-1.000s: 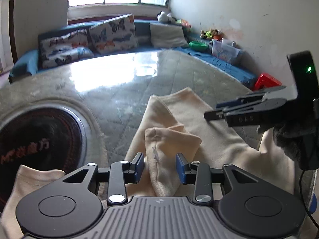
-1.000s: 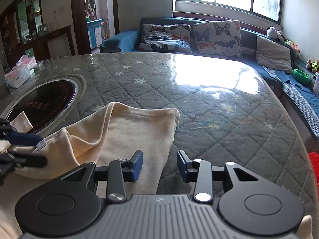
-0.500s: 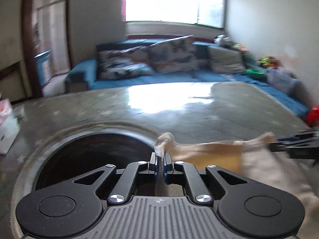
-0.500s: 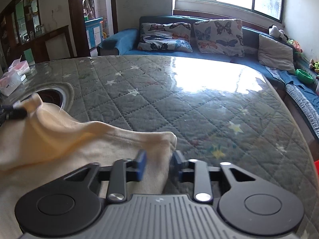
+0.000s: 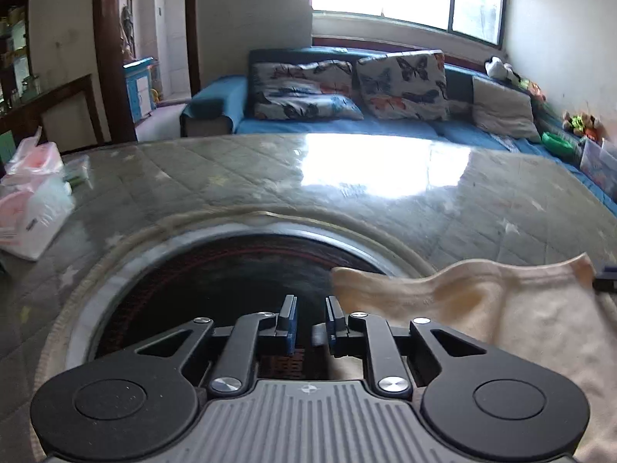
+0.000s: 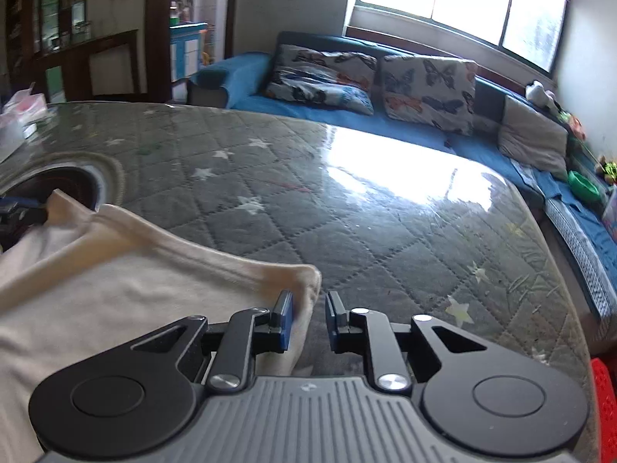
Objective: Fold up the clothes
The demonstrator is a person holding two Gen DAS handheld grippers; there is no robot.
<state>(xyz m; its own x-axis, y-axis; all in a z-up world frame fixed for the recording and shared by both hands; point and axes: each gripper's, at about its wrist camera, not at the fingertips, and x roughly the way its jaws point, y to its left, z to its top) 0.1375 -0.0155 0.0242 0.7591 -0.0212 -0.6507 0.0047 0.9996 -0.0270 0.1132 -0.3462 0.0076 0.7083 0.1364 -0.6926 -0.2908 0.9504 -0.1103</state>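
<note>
A cream garment (image 5: 501, 308) lies on the quilted table, stretched between both grippers. In the left wrist view my left gripper (image 5: 310, 308) hangs over the black cooktop, its jaws opening with nothing between them. The garment's near corner (image 5: 339, 274) sits just right of its right finger. The right gripper's tip (image 5: 605, 276) shows at the far edge. In the right wrist view my right gripper (image 6: 308, 305) has its jaws opening. The garment's corner (image 6: 308, 281) lies loose in the gap beside the left pad (image 6: 285, 320), not pinched. The left gripper (image 6: 15, 208) shows at the garment's far corner.
A round black cooktop (image 5: 231, 270) is set into the grey quilted table (image 6: 347, 212). Plastic-wrapped tissue packs (image 5: 31, 208) sit at the table's left. A blue sofa (image 5: 347, 127) with butterfly cushions runs behind. A red stool (image 6: 605, 405) stands beyond the table's right edge.
My left gripper was shut on the garment's corner half a second ago; its jaws have since parted and the corner lies beside it. The garment now lies flatter. The right jaws widened slightly.
</note>
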